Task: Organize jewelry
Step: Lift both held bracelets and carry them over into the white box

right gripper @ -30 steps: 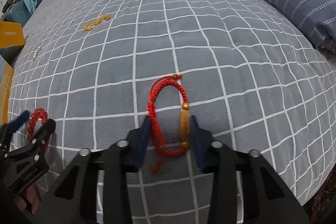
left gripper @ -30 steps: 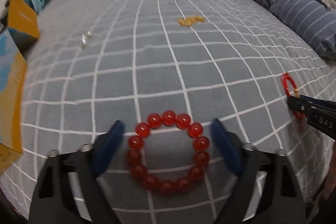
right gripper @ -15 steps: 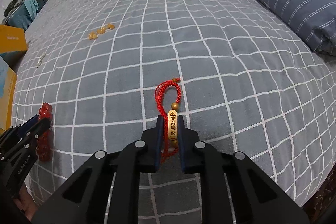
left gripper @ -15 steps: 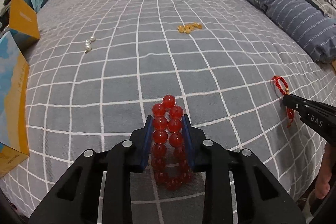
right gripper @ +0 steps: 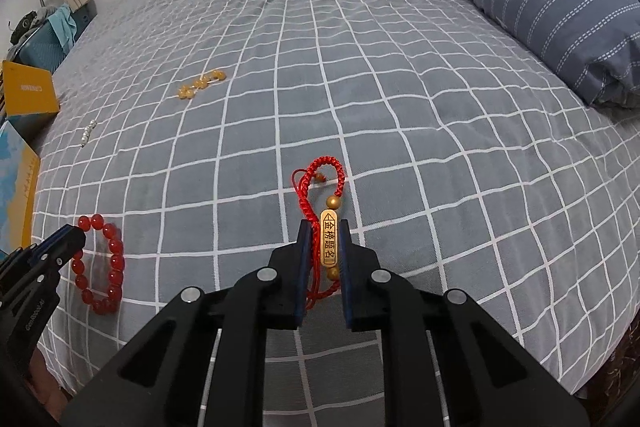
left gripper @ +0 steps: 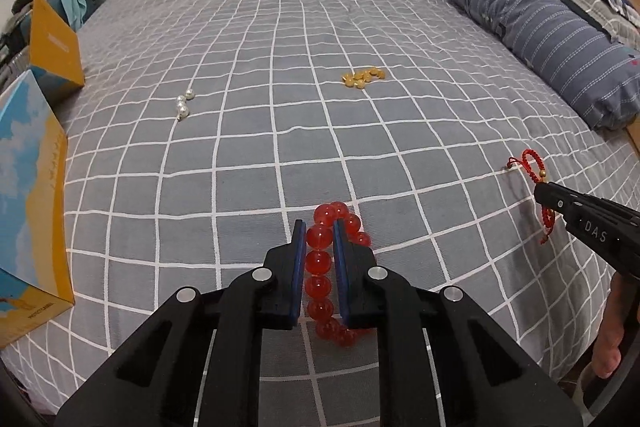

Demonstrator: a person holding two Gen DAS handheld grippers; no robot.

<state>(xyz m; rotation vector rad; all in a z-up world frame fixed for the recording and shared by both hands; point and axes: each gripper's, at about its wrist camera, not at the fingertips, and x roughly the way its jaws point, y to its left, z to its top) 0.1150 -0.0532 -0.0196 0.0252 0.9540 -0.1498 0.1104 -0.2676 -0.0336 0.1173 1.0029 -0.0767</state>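
Bedspread (left gripper: pixel 280 131): four jewelry pieces, two boxes (left gripper: pixel 28 211).

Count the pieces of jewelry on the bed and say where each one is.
4. Red bead bracelet in the left claw; red cord bracelet in the right claw; pearls far left; amber beads far middle. None seem hidden.

Four Chinese characters, 金榜题名, were engraved on the gold plate (right gripper: pixel 329 238) of the red cord bracelet (right gripper: pixel 320 187), which was held between the fingers (right gripper: pixel 304 247) of the right gripper (right gripper: pixel 324 227). The letters "DAS" were printed in white on the side of that gripper, seen right of the left gripper's fingers. Small print on the orange boxes (right gripper: pixel 28 93) could not be read.
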